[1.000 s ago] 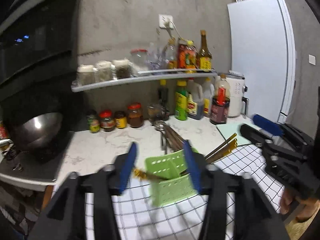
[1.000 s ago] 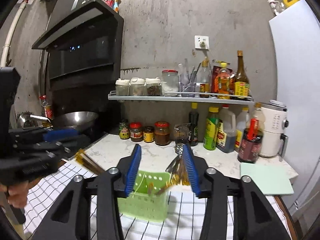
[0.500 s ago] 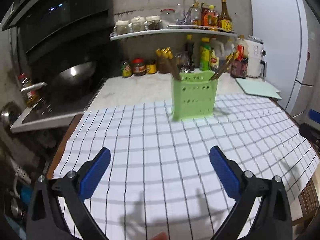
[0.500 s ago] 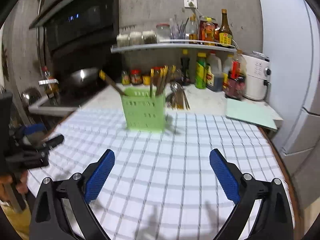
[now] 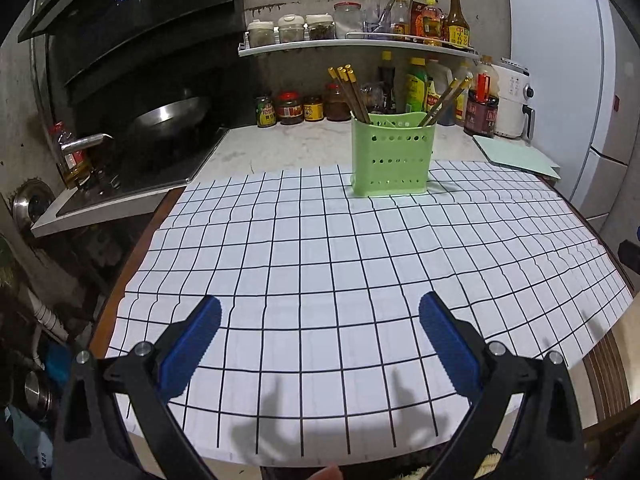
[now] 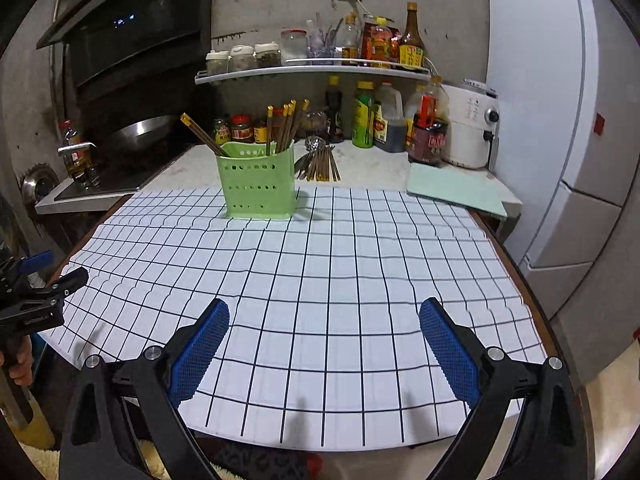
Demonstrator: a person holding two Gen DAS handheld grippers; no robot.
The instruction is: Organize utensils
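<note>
Your left tongs (image 5: pixel 320 344) and right tongs (image 6: pixel 324 344) are spread wide and empty above the checkered cloth (image 5: pixel 360 264), well back from the green holder (image 5: pixel 393 159) of chopsticks (image 5: pixel 350 92).

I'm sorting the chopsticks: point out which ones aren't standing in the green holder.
The bundle of chopsticks lying flat on the marble counter, just behind and right of the green holder. The others stand upright or leaning inside it.

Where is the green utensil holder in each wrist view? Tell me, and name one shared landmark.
Left wrist: green utensil holder upper centre-right, on the checked cloth's far edge.
Right wrist: green utensil holder upper centre-left, same far edge.
Shared landmark: the white appliance by the fridge.
</note>
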